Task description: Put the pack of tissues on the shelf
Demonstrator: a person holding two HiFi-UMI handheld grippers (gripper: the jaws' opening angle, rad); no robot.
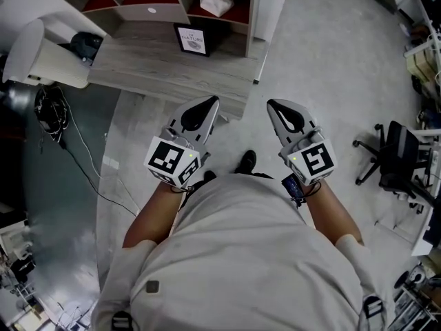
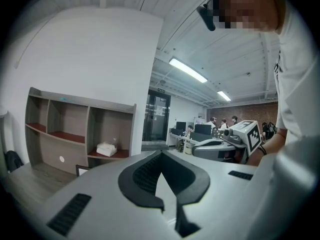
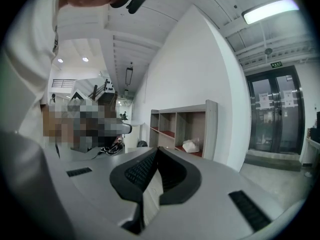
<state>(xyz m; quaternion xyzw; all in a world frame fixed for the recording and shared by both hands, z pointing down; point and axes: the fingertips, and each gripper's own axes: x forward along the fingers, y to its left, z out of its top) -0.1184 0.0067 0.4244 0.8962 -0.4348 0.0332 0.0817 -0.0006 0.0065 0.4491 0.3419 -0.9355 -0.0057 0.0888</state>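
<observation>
The pack of tissues [image 1: 216,2] is a white crumpled bundle lying in the right-hand compartment of the wooden shelf [image 1: 251,12], on its red floor. It also shows in the left gripper view [image 2: 106,149] and the right gripper view [image 3: 190,146]. My left gripper [image 1: 213,101] and right gripper [image 1: 272,103] hang side by side in front of my body, well short of the shelf. Both point roughly level toward it. Each has its jaws shut with nothing between them, as the left gripper [image 2: 160,153] and right gripper [image 3: 156,149] views show.
A grey wooden desk [image 1: 158,67] lies under the shelf and bears a small framed picture [image 1: 192,40]. A white unit with a dark object [image 1: 86,43] stands at the left, above cables [image 1: 48,109]. An office chair [image 1: 396,161] is at the right. Glass doors [image 3: 277,114] lie beyond the shelf.
</observation>
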